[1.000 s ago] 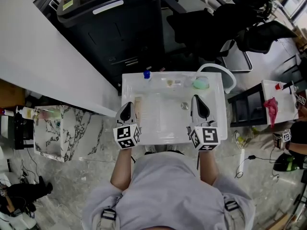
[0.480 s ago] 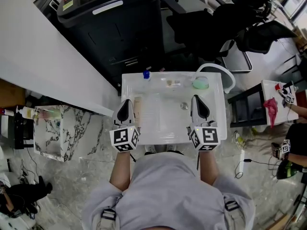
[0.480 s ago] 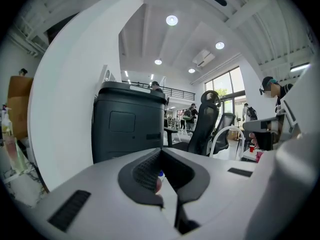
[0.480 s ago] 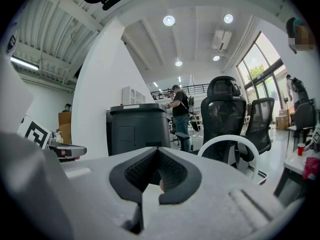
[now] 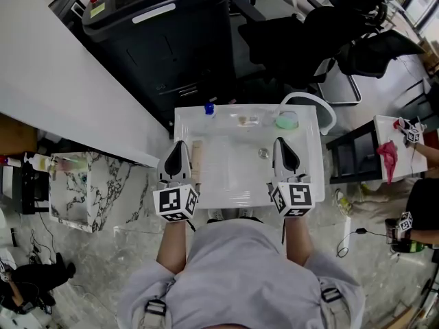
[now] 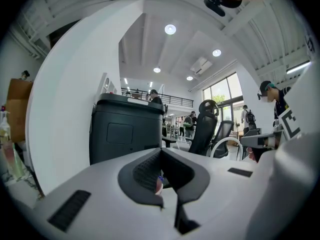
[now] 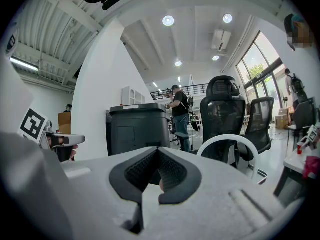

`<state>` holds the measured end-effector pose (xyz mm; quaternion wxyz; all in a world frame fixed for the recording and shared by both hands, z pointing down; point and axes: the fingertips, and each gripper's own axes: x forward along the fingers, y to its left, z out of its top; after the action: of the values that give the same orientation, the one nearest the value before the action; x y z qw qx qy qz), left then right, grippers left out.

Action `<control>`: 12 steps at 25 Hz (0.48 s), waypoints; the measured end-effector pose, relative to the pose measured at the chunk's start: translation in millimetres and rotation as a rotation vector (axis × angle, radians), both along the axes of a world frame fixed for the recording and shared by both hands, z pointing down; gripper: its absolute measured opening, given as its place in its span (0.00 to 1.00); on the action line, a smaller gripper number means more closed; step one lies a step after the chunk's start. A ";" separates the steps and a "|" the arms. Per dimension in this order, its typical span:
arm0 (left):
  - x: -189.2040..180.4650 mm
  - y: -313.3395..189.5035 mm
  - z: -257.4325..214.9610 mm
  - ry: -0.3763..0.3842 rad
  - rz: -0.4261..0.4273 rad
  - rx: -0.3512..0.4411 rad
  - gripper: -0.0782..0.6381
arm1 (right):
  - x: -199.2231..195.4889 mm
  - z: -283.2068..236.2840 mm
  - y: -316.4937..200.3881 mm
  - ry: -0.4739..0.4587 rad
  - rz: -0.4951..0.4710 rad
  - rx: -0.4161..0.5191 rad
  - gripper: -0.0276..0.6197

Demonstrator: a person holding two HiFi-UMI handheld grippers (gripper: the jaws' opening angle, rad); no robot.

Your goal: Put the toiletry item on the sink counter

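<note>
A white sink bench [image 5: 206,197] is seen from above, directly in front of the person. The left gripper [image 5: 180,149] is held over the sink's 9 o'clock edge. In the left gripper view, the left gripper [image 6: 160,151] is closed, its jaws brought together with nothing held. The right gripper [image 5: 281,147] is held at the 3 o'clock side of the basin. In the right gripper view, the right gripper [image 7: 158,150] is likewise closed and empty.

A beige oblong toiletry item [image 5: 197,153] is laid flat on the left ledge of the bench, just beside the left gripper at its 3 o'clock and not touched by it. Along the back ledge, a blue-capped bottle [image 5: 210,107] is stood at 11 o'clock, and a green dish [image 5: 287,120] is set at 1 o'clock. The drain [image 5: 264,153] is found near the right gripper, at its 9 o'clock. A black bin [image 5: 164,33] is placed beyond the bench at 12 o'clock.
</note>
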<state>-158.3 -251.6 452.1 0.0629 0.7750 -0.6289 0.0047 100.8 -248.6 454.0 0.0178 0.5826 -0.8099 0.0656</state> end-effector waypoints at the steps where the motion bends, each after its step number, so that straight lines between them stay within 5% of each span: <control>1: 0.1 0.3 -2.5 0.002 0.000 0.006 0.12 | 0.4 0.1 0.0 -0.001 0.001 0.000 0.04; 12: 0.0 3.6 -28.4 0.019 0.001 0.063 0.12 | -0.2 -1.9 -1.0 -0.002 0.000 0.006 0.04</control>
<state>-158.3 -248.1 423.7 0.0444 0.7769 -0.6276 -0.0226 100.6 -249.7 452.2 0.0151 0.5824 -0.8102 0.0639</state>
